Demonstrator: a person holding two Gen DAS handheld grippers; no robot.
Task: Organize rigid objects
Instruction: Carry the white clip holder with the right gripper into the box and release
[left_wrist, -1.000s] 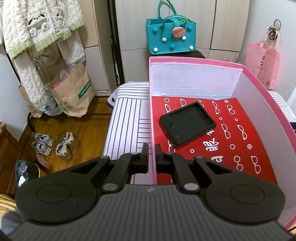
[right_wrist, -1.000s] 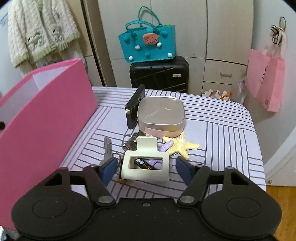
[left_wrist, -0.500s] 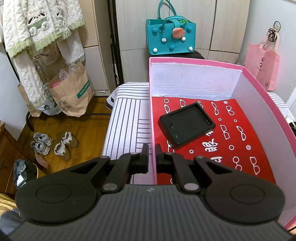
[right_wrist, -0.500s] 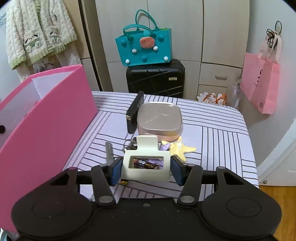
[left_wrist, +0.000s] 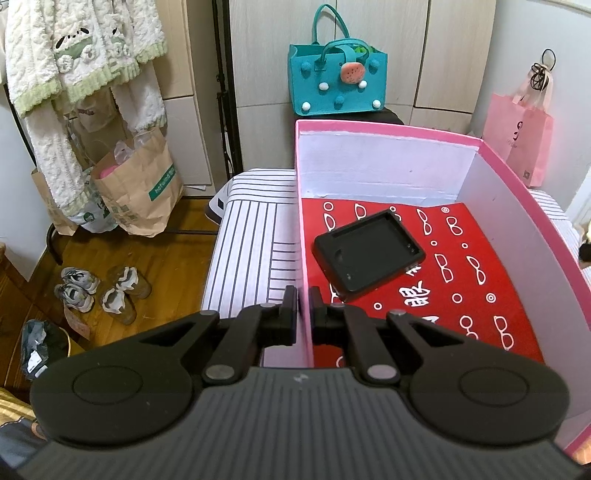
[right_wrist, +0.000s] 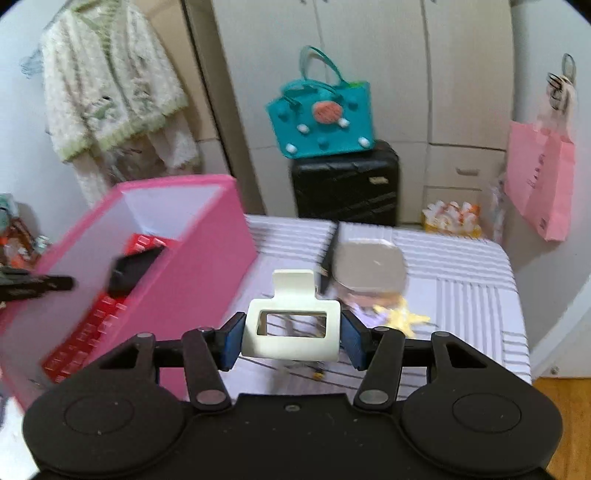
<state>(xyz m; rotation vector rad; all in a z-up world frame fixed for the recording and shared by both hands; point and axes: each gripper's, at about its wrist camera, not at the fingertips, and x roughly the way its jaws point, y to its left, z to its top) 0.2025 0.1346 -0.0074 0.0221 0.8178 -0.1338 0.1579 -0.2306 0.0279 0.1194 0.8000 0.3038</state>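
Red box liner (left_wrist: 424, 295) bears white glasses drawings and characters.

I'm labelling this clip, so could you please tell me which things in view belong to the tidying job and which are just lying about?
Job:
- cream hair claw clip, held in the right gripper
- pink box, wall pinched by the left gripper
- black case inside it
- starfish, silver tin

Lying about:
- teal bag
- black suitcase
- shoes

The right-wrist view is smeared with blur: the small things near the yellow starfish (right_wrist: 404, 317) can't be made out. The silver tin (right_wrist: 367, 264) hides part of the black slab (right_wrist: 328, 264) beside it. The pink box (left_wrist: 524, 206) runs off the left-wrist view's right edge.
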